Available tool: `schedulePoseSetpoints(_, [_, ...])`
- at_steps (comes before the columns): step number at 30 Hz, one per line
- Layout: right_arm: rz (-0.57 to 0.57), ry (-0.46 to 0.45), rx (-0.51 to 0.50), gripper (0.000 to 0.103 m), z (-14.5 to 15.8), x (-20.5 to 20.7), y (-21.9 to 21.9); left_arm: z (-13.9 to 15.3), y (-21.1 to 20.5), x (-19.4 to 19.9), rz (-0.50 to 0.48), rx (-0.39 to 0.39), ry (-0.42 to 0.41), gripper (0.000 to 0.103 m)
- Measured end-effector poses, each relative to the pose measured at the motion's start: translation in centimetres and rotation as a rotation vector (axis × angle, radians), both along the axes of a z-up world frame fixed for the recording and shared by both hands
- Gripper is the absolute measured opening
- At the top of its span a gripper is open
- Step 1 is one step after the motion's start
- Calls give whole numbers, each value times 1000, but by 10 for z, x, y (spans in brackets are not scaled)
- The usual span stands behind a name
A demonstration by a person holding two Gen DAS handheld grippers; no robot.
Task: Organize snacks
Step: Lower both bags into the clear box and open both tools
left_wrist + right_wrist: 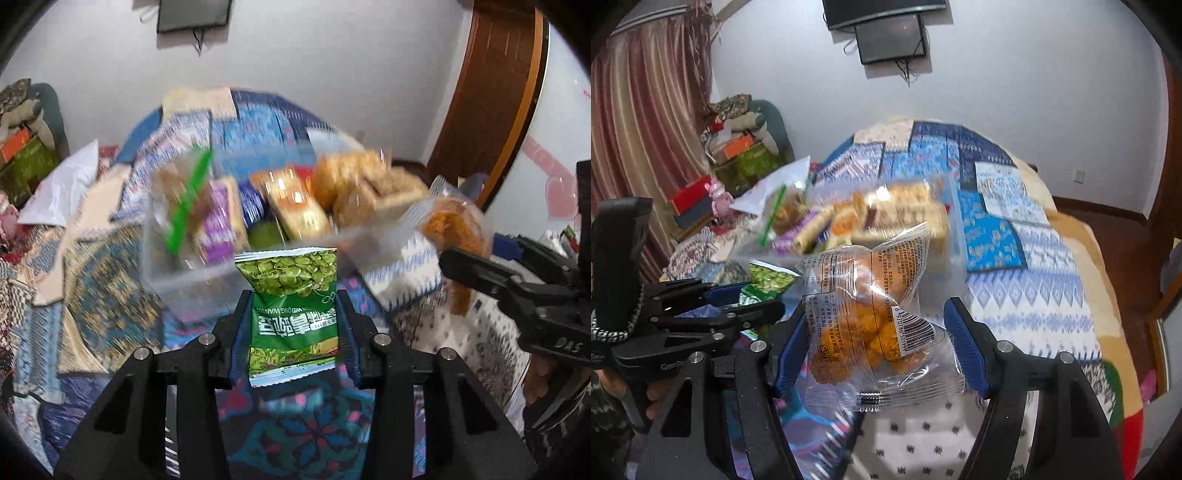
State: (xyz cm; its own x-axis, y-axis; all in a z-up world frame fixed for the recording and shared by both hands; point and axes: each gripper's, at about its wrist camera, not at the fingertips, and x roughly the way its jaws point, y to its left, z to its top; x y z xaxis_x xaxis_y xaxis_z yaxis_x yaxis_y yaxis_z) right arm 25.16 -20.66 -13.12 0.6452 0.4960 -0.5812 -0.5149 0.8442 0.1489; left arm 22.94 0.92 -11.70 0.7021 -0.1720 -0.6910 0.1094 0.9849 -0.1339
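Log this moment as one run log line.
left hand-held gripper: shut on pea packet | right hand-held gripper: holding clear bag | bin: part filled, on bed | step: carrying both toward bin

A bed with a patchwork quilt point(997, 192) in blue, white and cream fills the middle of the room. On the white wall hangs a dark screen point(892, 38) with loose cables beneath. Striped pink curtains point(646, 110) hang at the left, beside stacked boxes point(738, 155) and a pink toy figure point(718, 197). A brown wooden door point(491, 99) stands at the right.
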Motion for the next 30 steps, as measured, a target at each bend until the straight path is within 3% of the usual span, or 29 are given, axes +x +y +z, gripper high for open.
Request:
schedulePoseSetpoints(8, [2, -43, 45, 67, 24, 30, 25, 37, 17, 29, 43, -21, -76, 42])
schedulePoseSetpoints(19, [14, -4, 42, 67, 22, 75, 61, 10, 27, 74, 80, -17, -19, 43])
schedulePoseSetpoints(24, [5, -1, 4, 72, 18, 78, 66, 1, 32, 77, 76, -42, -3, 48])
schedulePoseSetpoints(30, [-3, -30, 11, 78, 28, 71, 58, 11, 33, 67, 77, -45, -32, 51])
